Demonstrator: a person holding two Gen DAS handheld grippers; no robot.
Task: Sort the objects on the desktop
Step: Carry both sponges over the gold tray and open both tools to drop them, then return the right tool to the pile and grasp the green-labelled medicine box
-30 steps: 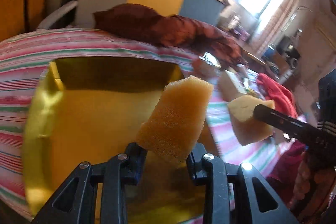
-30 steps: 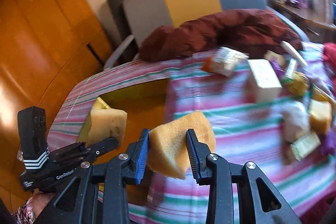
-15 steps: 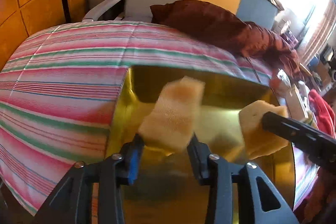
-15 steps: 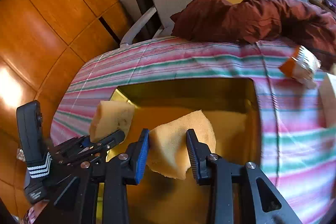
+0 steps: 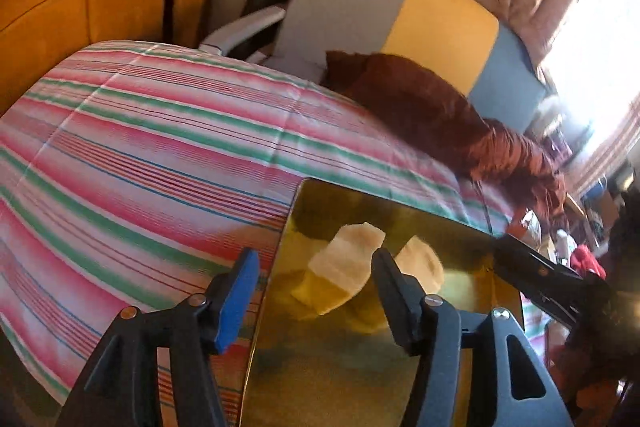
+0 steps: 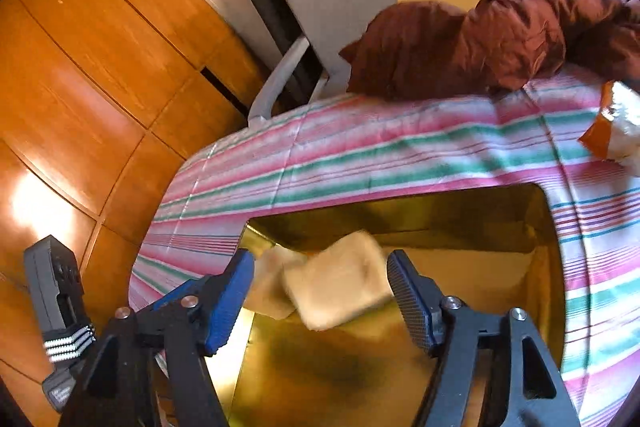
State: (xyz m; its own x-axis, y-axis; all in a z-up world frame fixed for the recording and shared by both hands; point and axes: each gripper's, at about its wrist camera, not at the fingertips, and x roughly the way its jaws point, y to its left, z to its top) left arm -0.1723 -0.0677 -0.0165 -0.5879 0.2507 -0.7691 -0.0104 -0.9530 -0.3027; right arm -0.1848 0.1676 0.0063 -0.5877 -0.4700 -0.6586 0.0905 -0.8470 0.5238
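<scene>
A gold tray [image 5: 286,239] lies on the striped tablecloth, and both grippers hang over it. My left gripper [image 5: 316,287] has its jaws opening. A pale yellow sponge [image 5: 344,267] lies loose below them in the tray, clear of the blue pad. A second sponge [image 5: 422,263] lies just to its right. My right gripper [image 6: 320,291] is opening too. A blurred sponge [image 6: 340,287] drops between its pads without touching them. The other sponge [image 6: 268,283] rests behind it by the tray's [image 6: 544,227] left corner.
The striped tablecloth [image 5: 160,155] covers the table around the tray. A maroon jacket [image 6: 460,43] lies along the far edge before a grey, yellow and blue chair [image 5: 400,11]. An orange and white packet [image 6: 612,131] sits at the right. A wooden wall [image 6: 100,47] stands at the left.
Both grippers moved over the gold tray, holding a sponge each, then spread their jaws. Both sponges have left the pads and dropped into the tray.
</scene>
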